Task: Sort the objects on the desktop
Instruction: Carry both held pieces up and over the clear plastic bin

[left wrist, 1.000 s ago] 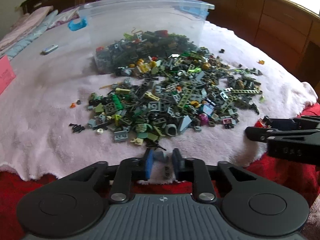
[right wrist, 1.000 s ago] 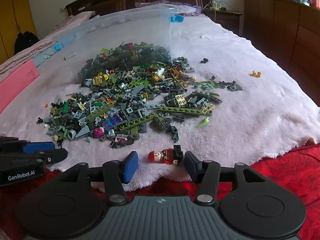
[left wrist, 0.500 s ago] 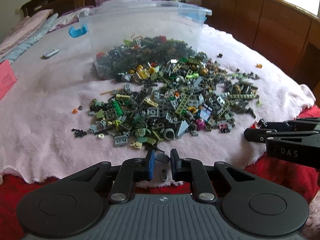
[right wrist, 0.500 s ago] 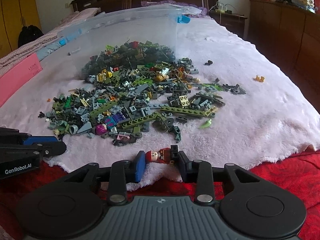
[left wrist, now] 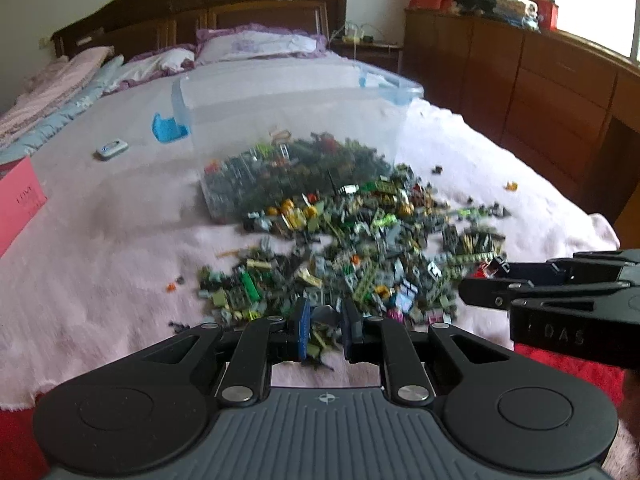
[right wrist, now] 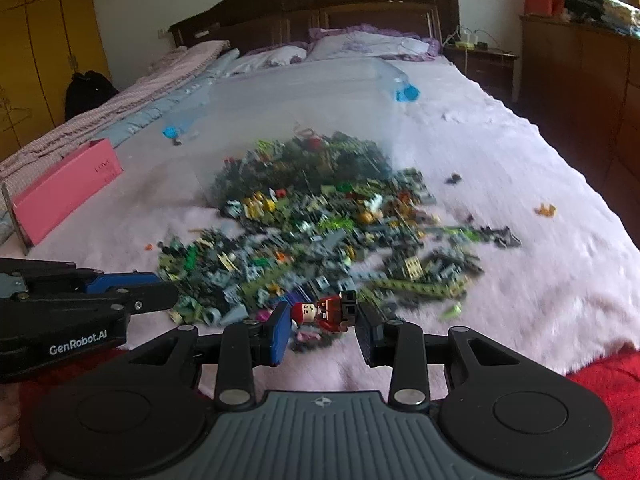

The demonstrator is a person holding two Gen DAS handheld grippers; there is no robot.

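1 clear bin (left wrist: 296, 100), 1 pink box (right wrist: 68, 190), 1 red minifigure (right wrist: 326, 312), 1 orange piece (right wrist: 545, 210) apart, 2 claws, 1 brick pile (right wrist: 320, 240) too blurred to count

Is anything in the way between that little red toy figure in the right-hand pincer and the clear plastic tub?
Yes. The red minifigure sits in the right gripper, and the spread of small mixed building bricks lies across the pink blanket between it and the clear plastic tub. The way above the pile looks open.
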